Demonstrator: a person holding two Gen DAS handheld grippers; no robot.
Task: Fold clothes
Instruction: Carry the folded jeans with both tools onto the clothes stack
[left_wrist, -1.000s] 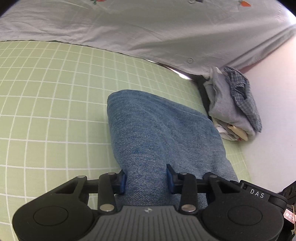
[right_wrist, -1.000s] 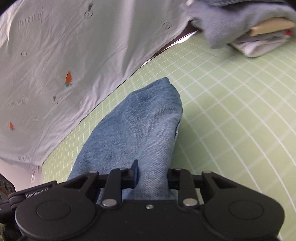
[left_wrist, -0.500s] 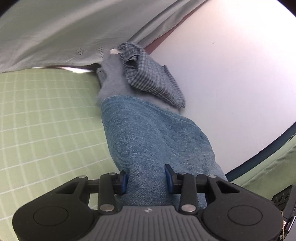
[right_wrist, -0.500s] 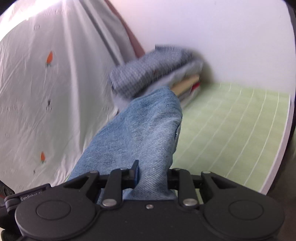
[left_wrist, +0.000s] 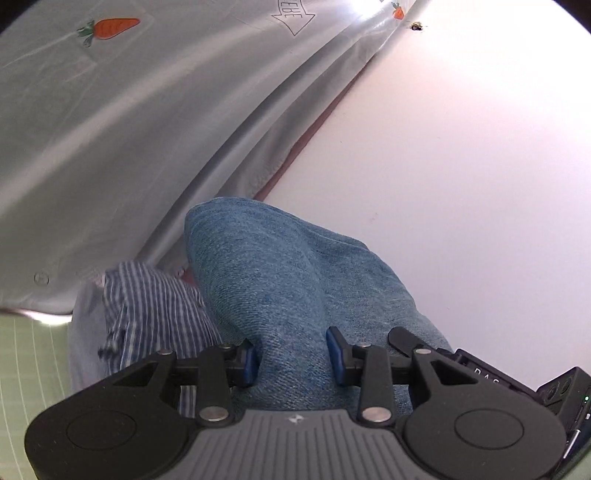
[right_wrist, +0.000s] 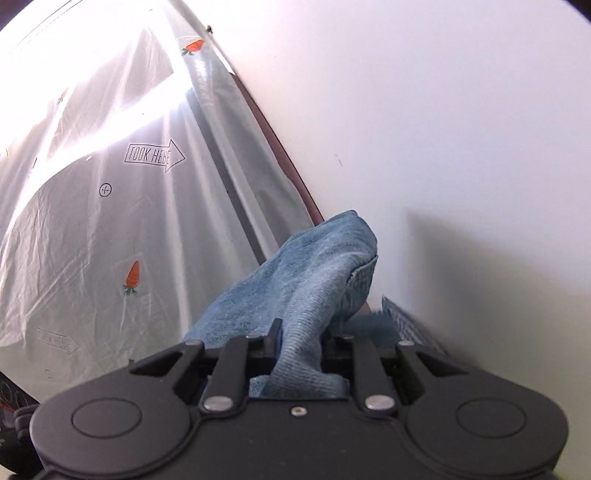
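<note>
Folded jeans (left_wrist: 280, 295) btwn curtain (left_wrist: 129, 147) & wall (left_wrist: 461, 184), above striped shirt (left_wrist: 155, 306).

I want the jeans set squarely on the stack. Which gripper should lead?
Probably left: the left gripper holds the folded jeans right beside the striped shirt on the stack; the closing right gripper sees only its edge.

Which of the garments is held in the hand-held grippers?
The blue denim garment, clamped between both pairs of pads; the striped shirt lies untouched on the pile beneath.
</note>
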